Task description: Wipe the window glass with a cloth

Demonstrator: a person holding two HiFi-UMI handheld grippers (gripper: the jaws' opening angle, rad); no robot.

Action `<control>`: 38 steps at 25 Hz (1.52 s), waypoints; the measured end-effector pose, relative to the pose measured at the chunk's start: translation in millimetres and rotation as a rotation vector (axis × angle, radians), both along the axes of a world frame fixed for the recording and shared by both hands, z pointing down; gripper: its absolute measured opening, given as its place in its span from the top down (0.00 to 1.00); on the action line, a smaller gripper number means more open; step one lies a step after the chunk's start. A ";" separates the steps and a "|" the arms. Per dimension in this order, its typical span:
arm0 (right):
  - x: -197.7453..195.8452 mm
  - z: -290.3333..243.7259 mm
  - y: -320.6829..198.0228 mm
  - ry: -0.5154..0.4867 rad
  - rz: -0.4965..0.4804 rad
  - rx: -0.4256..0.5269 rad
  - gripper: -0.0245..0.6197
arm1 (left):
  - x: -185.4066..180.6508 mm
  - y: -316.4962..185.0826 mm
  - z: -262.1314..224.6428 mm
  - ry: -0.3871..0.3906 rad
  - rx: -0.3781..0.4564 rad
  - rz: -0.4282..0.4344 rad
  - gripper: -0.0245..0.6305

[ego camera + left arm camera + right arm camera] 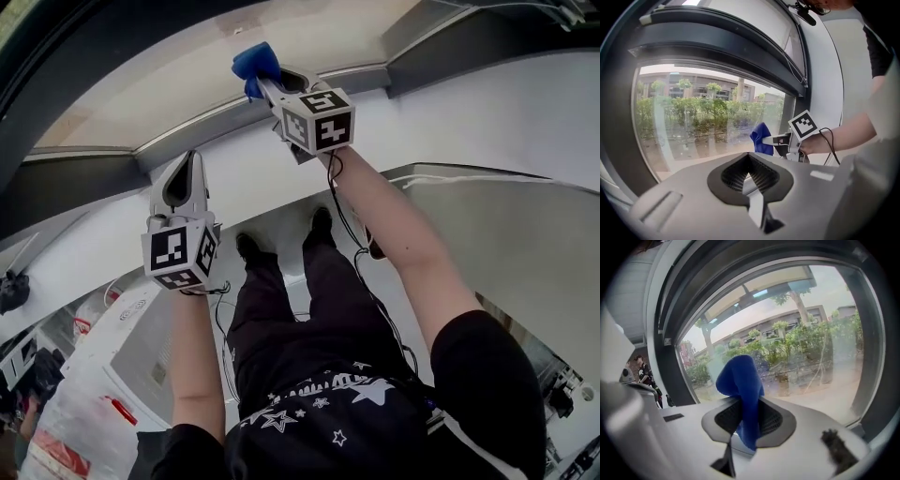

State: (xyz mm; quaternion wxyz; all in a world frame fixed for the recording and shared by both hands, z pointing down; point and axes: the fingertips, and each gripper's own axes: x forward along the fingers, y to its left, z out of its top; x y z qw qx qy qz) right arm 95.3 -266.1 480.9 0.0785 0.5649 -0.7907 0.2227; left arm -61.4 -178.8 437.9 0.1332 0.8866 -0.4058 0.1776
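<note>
My right gripper (267,82) is clenched on the blue cloth (740,380), which bunches out past its tips, close to the window glass (811,348). My left gripper (186,161) is closed and holds nothing.

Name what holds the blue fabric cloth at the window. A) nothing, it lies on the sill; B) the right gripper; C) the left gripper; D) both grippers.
B: the blue fabric cloth is pinched between the jaws of the right gripper, while the left gripper is shut and empty.
</note>
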 end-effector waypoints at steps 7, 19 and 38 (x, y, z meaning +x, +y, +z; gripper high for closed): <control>135.5 8.6 14.1 -0.020 0.156 -0.005 0.85 | 101.0 4.1 2.4 0.005 -0.008 0.089 0.95; 328.4 19.2 37.4 0.012 0.407 -0.012 0.85 | 264.7 -1.6 2.5 0.042 0.013 0.268 0.95; 197.9 45.3 42.6 0.029 0.194 -0.045 0.85 | 175.3 -2.1 27.8 0.114 -0.037 0.125 0.95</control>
